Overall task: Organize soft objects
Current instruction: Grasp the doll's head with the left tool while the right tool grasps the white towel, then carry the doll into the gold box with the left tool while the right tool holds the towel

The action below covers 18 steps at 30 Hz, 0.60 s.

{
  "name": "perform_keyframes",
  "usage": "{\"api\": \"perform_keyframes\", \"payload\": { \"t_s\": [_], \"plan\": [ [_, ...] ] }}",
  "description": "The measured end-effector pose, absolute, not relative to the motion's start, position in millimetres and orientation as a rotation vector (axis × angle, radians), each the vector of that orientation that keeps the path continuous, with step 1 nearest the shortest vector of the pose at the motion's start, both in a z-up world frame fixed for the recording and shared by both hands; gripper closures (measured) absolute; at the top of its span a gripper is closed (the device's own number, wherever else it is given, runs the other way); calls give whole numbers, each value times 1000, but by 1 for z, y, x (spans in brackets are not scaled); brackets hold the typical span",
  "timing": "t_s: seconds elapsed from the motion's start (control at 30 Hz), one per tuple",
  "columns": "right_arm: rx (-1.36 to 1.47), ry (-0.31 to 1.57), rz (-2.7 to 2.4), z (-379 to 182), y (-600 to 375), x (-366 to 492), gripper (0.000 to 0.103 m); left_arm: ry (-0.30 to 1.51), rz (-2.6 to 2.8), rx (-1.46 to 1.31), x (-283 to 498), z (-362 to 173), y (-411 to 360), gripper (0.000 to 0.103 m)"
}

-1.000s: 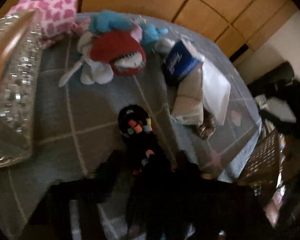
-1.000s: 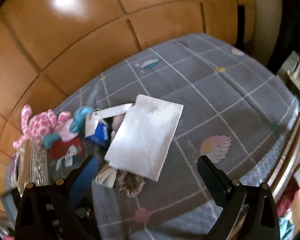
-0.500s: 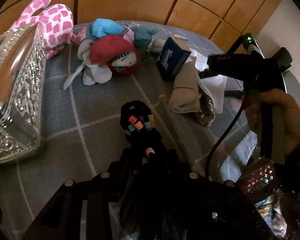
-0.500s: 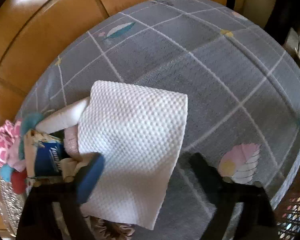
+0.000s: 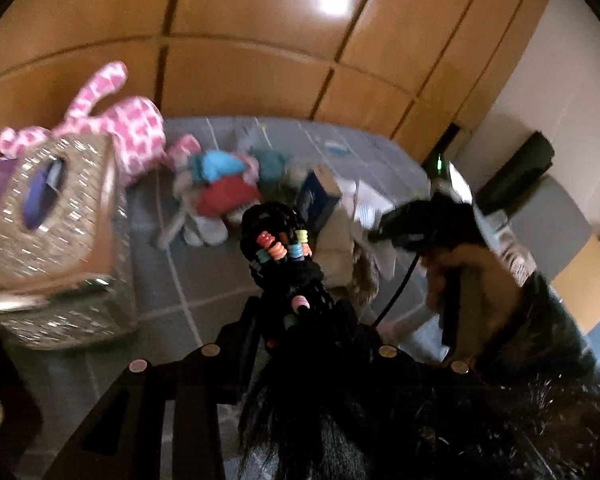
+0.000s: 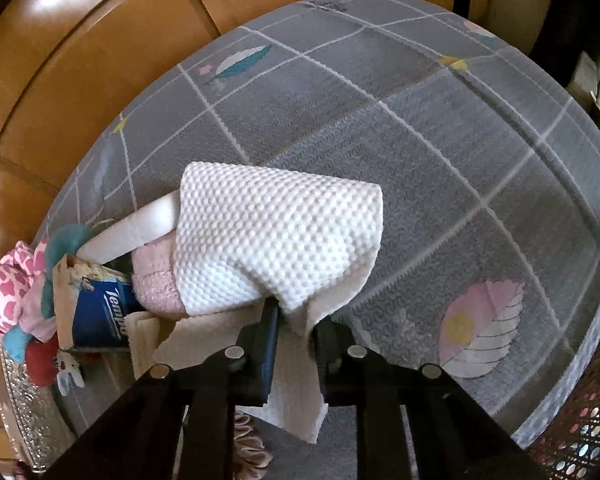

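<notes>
White dimpled cloth point(image 6: 276, 236) fills the centre of the right wrist view, and my right gripper point(image 6: 294, 334) has both fingers pressed onto its lower edge, with a thin paper sheet point(image 6: 296, 396) hanging between and below them. My left gripper point(image 5: 296, 320) is closed on a black hair tie bundle with coloured beads point(image 5: 278, 240), held at the centre of the left wrist view above the grey checked table cover point(image 6: 440, 140).

Status, judged from the current layout:
- Two soft items are in hand; neither has been set down in a final place.
- At the left edge of the right view, the remaining pile is unsorted: a pink spotted plush toy point(image 5: 134, 128), a red and blue plush toy point(image 5: 220, 192), a blue tissue pack point(image 6: 100, 312) and a pink fuzzy item point(image 6: 156, 280), touching or overlapping one another.
- A glittery tissue box point(image 5: 56, 240) stands at the left of the left view, just beside the plush toys.
- The right half of the table cover carries nothing but its printed pattern.

Most of the sorting remains to be done.
</notes>
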State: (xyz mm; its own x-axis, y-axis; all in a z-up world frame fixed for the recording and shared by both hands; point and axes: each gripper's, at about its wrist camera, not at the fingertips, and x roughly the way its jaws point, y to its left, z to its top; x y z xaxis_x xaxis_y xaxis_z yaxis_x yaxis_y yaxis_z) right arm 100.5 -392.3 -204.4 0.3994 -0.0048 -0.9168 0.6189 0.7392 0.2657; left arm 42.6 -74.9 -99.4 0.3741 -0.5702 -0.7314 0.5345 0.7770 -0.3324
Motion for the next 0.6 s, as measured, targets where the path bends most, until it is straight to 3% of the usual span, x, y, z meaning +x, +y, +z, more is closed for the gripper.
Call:
{"api": "perform_keyframes", "payload": {
  "t_s": [0.27,0.6],
  "plan": [
    [535,1108,-443,-202,-373,112,85,884,-633,-108,54,-67,-33,66],
    [517,1098,-445,-203,-368,112,85,911,-537,-61,86,-63,15,66]
  ]
}}
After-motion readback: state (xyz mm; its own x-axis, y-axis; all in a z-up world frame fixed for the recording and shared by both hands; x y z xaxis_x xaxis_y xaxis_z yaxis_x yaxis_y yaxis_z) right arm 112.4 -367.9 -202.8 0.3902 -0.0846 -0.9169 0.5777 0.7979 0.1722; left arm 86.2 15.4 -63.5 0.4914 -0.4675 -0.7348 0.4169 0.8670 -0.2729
